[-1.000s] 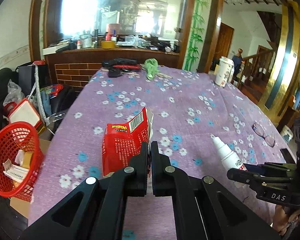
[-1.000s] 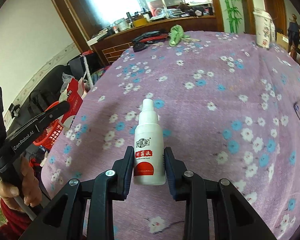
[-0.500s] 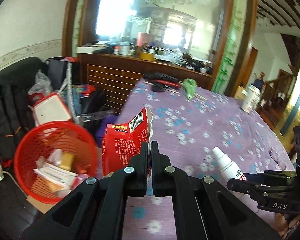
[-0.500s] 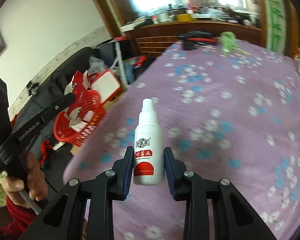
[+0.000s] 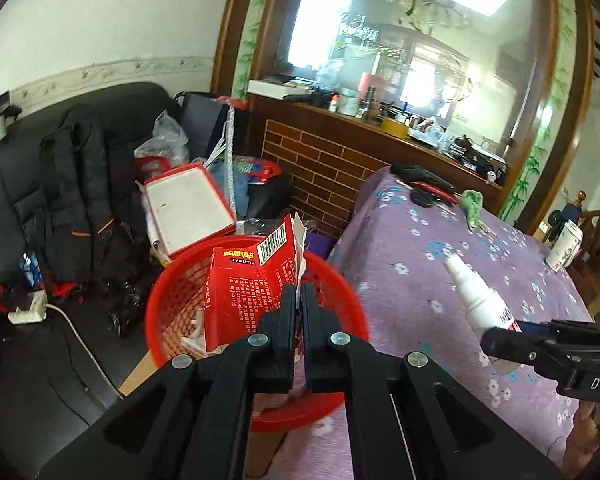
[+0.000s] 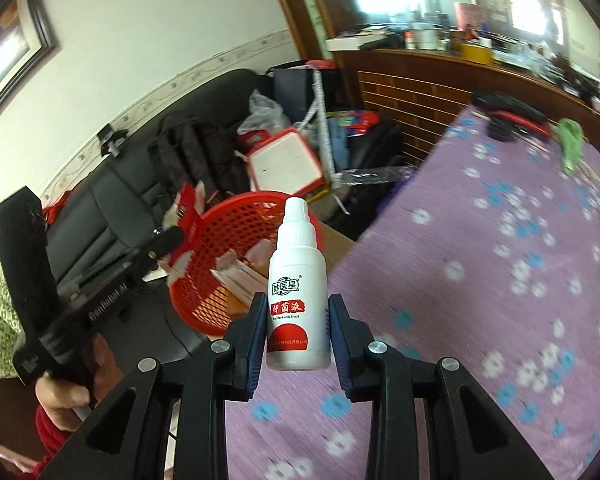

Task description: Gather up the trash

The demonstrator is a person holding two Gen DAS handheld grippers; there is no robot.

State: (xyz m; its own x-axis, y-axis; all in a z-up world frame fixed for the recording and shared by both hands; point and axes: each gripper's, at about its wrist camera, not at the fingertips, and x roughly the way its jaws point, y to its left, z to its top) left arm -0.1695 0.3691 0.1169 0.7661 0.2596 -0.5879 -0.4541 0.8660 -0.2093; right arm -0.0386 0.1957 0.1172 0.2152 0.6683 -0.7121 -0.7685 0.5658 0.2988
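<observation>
Far left in the left wrist view there's a black sofa [image 5: 32, 184] piled with a black backpack [image 5: 80, 200], and a white power strip [image 5: 28, 308] with its cord sits on the dark floor in front of it. Next over is a red-rimmed white tray [image 5: 188, 208] leaning against the clutter.

Then the red mesh basket [image 5: 172, 308], which has some paper scraps and wrappers in the bottom already. The left gripper [image 5: 298, 312] has its fingers pressed together on the edge of a torn red carton [image 5: 244, 292] (barcode flap sticking up, "JIYANTIE" printed on it), and the carton hangs right over the basket's opening. From the right wrist view you can see the person's hand [image 6: 66, 392] wrapped round that gripper's handle, low on the left.

Right of the basket is the table with the purple flowered tablecloth [image 5: 412, 264]. The right gripper [image 6: 296, 332] is pinching a small white bottle [image 6: 298, 300] with a red label, its blue-padded fingers squeezing the bottle's sides, cap pointing up and away. The bottle is in the air over the near edge of the cloth, just beside the basket.

Further back on the cloth: a black and red tool [image 5: 428, 184], a crumpled green thing [image 5: 472, 204], and a white paper cup [image 5: 564, 248] far right.
</observation>
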